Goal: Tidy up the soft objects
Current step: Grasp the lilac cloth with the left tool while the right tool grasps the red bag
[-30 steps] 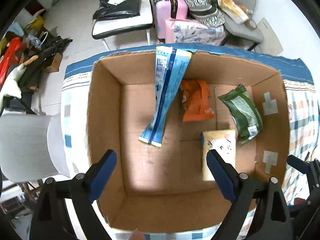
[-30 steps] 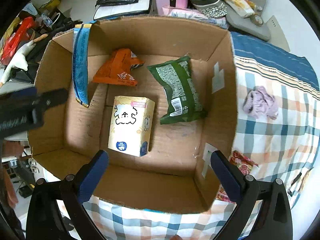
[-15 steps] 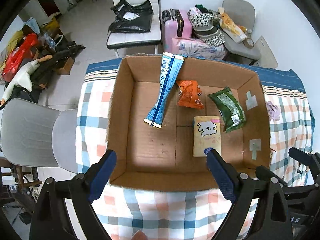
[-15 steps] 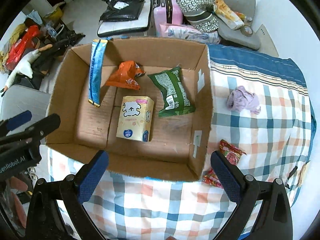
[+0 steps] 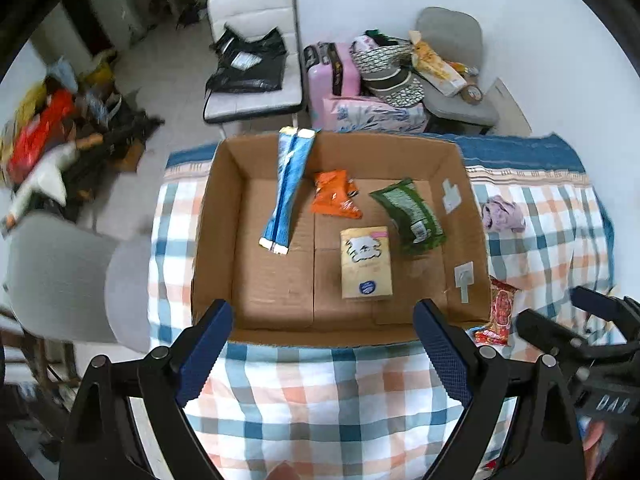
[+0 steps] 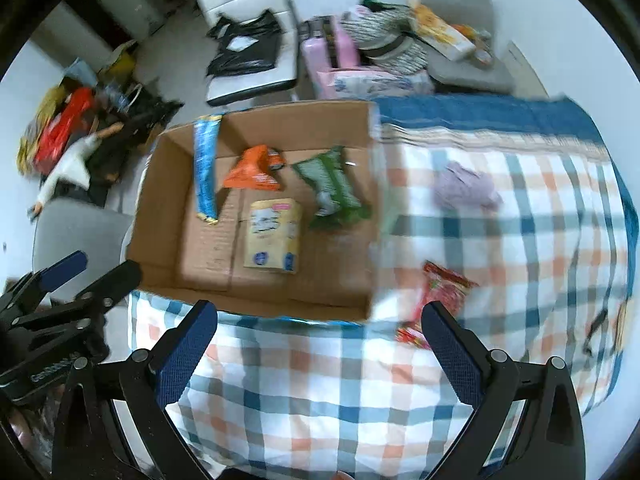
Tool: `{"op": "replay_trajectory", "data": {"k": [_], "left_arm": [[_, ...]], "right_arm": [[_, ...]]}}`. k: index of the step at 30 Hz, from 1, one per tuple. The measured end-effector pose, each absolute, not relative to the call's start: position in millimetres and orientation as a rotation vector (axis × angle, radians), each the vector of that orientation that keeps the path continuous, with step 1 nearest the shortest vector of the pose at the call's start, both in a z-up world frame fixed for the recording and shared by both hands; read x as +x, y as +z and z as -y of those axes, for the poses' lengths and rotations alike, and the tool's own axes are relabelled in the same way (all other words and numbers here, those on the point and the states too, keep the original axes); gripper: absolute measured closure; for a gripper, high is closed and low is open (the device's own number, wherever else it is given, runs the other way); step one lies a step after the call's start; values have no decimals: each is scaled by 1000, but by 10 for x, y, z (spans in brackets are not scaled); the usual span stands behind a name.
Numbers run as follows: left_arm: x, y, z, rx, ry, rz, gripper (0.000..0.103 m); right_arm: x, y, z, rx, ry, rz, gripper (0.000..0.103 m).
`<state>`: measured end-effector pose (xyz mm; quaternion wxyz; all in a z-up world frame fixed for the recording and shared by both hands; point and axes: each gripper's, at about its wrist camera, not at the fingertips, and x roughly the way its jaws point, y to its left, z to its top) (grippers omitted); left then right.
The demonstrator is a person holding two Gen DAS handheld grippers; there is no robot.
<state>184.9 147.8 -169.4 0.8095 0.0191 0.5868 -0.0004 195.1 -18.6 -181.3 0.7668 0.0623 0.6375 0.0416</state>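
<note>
An open cardboard box (image 5: 212,240) (image 6: 160,184) stands on a checked cloth. Inside lie a long blue packet (image 5: 288,184) (image 6: 205,172), an orange bag (image 5: 335,199) (image 6: 256,168), a green bag (image 5: 412,212) (image 6: 332,188) and a yellow tissue pack (image 5: 366,264) (image 6: 274,236). Outside the box, to its right, lie a purple cloth (image 5: 502,214) (image 6: 466,186) and a red snack packet (image 5: 500,312) (image 6: 444,292). My left gripper (image 5: 322,344) is open and empty, above the box's near edge. My right gripper (image 6: 320,344) is open and empty, above the cloth near the box's front right corner.
The checked cloth (image 5: 320,400) (image 6: 520,248) covers the table. A grey chair (image 5: 64,276) stands at the left. Behind are a white chair with black bags (image 5: 252,68), a pink suitcase (image 5: 330,72) and a grey chair piled with things (image 5: 452,68). Clutter lies on the floor at the left (image 5: 52,140).
Both grippers have pulled up and back from the box, so it looks smaller. The right gripper has also shifted right, bringing the purple cloth and red packet further into view. Both stay open.
</note>
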Motion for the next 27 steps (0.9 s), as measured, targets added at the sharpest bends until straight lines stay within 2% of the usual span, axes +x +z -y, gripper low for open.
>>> {"op": "replay_trajectory", "data": {"k": [5,12,18,27], "left_arm": [[1997,-1624,-983,187,-29,-1194,11],[2575,-1853,-5,482,-132,-1156,11],[3094,-2461,959,752,-282,-1213,11],[3432,-3518,1826,1016,-400,-1329,11]], "right_arm": [[1836,-2020,878,234,-52,-1419,0],[1784,-2830,1679,407,-231,-1526,0],[1845,-3408,1890,541,-275,-1586,0],[1913,-3978,1927,683,-284,-1649,1]]}}
